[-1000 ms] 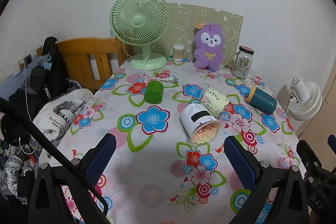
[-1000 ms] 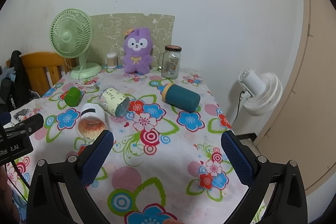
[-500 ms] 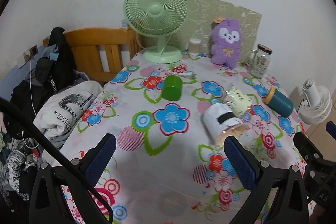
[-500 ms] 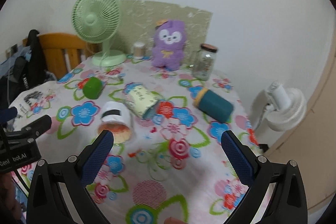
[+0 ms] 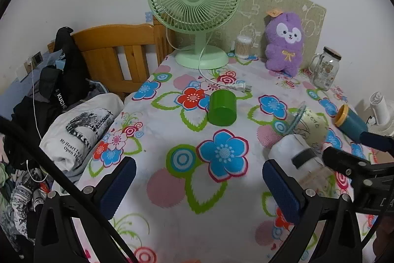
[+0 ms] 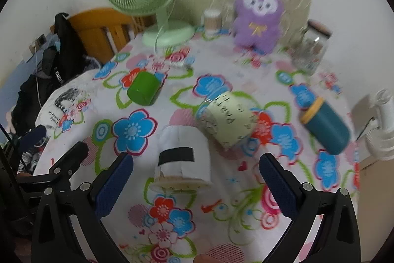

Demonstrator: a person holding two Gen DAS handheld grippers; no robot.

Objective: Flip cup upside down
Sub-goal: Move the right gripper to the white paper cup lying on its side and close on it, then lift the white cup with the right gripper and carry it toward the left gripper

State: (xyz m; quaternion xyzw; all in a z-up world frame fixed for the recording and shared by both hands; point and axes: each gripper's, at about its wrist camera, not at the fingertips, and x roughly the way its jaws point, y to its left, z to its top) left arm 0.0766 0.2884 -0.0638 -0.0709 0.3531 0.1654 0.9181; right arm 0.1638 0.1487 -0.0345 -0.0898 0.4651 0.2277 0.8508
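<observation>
Several cups lie on their sides on the floral tablecloth [image 5: 172, 201]. A green cup [image 5: 222, 108] [image 6: 143, 88] lies at the middle left. A white cup with a black band [image 6: 183, 156] [image 5: 295, 159] lies with its mouth toward me. A pale yellow lidded cup [image 6: 227, 118] [image 5: 311, 126] lies behind it. A teal cup with a yellow rim [image 6: 325, 128] [image 5: 351, 122] lies at the right. My right gripper [image 6: 195, 171] is open, its fingers on either side of the white cup's mouth end. My left gripper [image 5: 197, 180] is open and empty, over the cloth in front of the green cup.
A green desk fan [image 5: 194, 4] with its cord and plug [image 5: 236, 86], a cotton swab tub [image 5: 243, 46], a purple plush toy [image 5: 285, 41] and a glass jar [image 5: 325, 70] stand along the back. A wooden chair [image 5: 118, 51] with clothes [image 5: 81, 130] is at the left. A white fan [image 6: 380, 125] stands off the right edge.
Both grippers moved forward and left over the table. The right gripper has closed in on the white cup, which now lies between its open fingers. The left view has turned toward the green cup.
</observation>
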